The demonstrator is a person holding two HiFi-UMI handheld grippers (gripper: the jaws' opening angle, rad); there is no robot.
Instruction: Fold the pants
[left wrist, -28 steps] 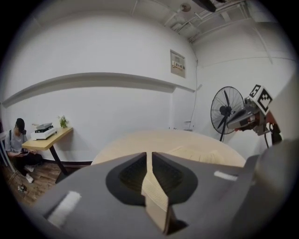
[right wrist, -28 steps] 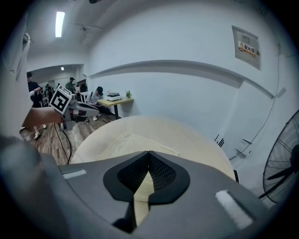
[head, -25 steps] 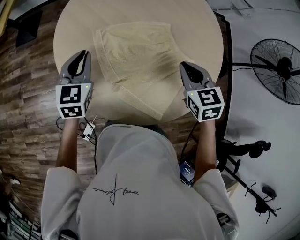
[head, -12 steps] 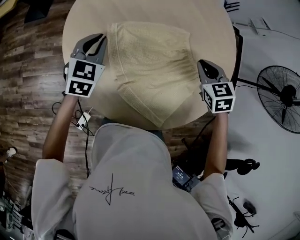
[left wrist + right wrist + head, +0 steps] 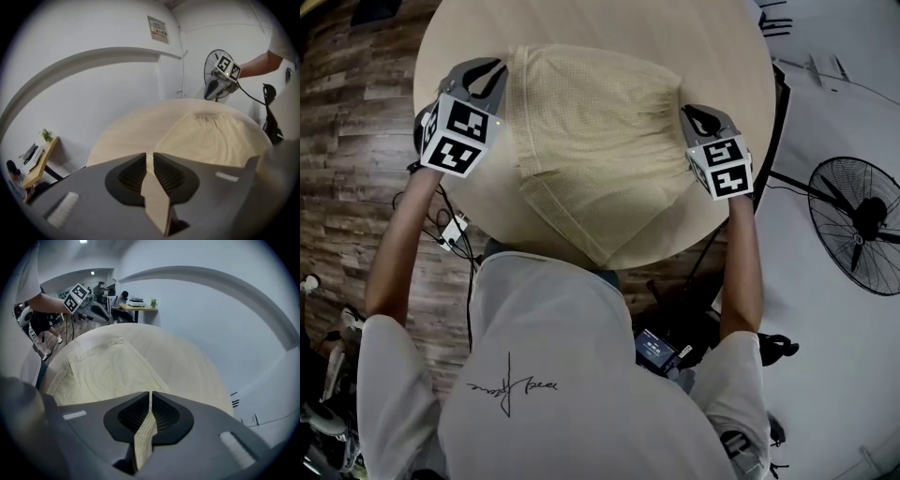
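surface (image 5: 609, 28): round pale wood, pants (image 5: 595, 131) spread on it
room: plank floor (image 5: 356, 141), fan (image 5: 862, 220)
left claw (image 5: 490, 69): pinching pants edge, just easing open
right claw (image 5: 695, 113): clamped on pants edge
change: both claws lower, pants flatter

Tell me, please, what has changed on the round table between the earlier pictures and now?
The left gripper and the right gripper moved forward, away from the person, and down toward the table, carrying the pants with them; the cloth now lies wider and flatter. Nothing was let go or newly taken. Unchanged: each gripper stays shut on an edge of the pants.
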